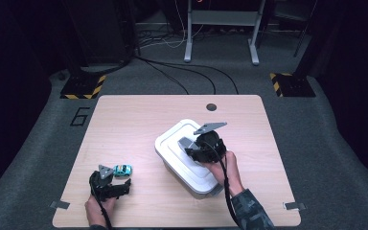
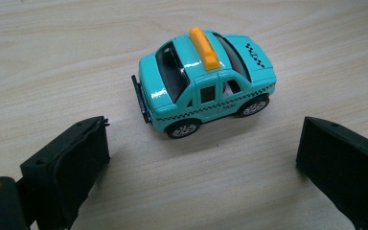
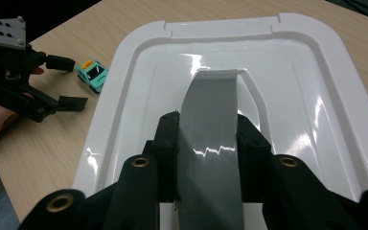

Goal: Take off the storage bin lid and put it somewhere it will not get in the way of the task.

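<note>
1. Table: pale wood top that carries every item listed below.
2. White bin: lidded, under and around the right hand-held gripper. Its grey handle arches over the lid, its long axis running straight away from that gripper's camera.
3. Right hand-held gripper: clamped hard on the grey handle, one jaw flat against each side. Its hand comes in from below and the gripper is tilted down onto the lid.
4. Left hand-held gripper: jaws spread wide, gripping nothing, one jaw on either side of a bare strip of table. It sits low over the table, pointing forward.
5. Toy taxi: turquoise with an orange roof sign, on its wheels on the table, just ahead of the left gripper's jaw tips and clear of both. Its long axis lies crosswise to the jaws, slightly skewed. The left gripper is by far the nearer; the right is well apart. Judgement: a short forward advance would bring the taxi between the jaws, which would then close on its bumpers.
</note>
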{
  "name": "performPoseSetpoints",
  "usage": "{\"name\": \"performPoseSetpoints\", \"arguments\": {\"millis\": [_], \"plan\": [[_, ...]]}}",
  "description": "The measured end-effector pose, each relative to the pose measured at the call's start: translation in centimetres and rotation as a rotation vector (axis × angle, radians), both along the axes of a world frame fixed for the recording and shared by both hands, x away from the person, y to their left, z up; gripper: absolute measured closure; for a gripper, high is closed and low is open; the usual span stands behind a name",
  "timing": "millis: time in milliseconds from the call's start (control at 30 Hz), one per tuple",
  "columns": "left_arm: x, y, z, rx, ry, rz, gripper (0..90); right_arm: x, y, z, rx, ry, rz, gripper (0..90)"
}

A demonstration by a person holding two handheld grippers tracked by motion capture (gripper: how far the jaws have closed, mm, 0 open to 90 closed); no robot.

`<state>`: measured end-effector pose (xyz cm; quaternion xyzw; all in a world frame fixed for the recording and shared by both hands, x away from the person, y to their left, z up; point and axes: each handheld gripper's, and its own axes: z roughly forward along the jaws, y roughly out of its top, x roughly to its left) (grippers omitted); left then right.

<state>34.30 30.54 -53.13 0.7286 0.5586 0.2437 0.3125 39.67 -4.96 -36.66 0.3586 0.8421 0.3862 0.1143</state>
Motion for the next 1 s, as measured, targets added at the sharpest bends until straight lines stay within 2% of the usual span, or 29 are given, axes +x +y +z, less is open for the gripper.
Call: {"name": "performPoseSetpoints", "arguments": {"millis": [267, 567, 1000], "plan": [[0.0, 0.1, 0.0, -0.001, -0.001, -0.001, 3.9, -0.1, -0.5, 1.3, -0.005, -0.031, -0.004, 67.2], [0.0, 0.0, 0.0, -0.007, -0.008, 0.005, 4.0, -0.2, -1.3, 2.2, -0.001, -0.043, -0.03, 67.1], [0.0, 0.0, 0.0, -0.006, -0.005, 0.005, 4.0, 0.3, -4.6, 3.2, -0.002, -0.077, -0.096, 67.1]]}}
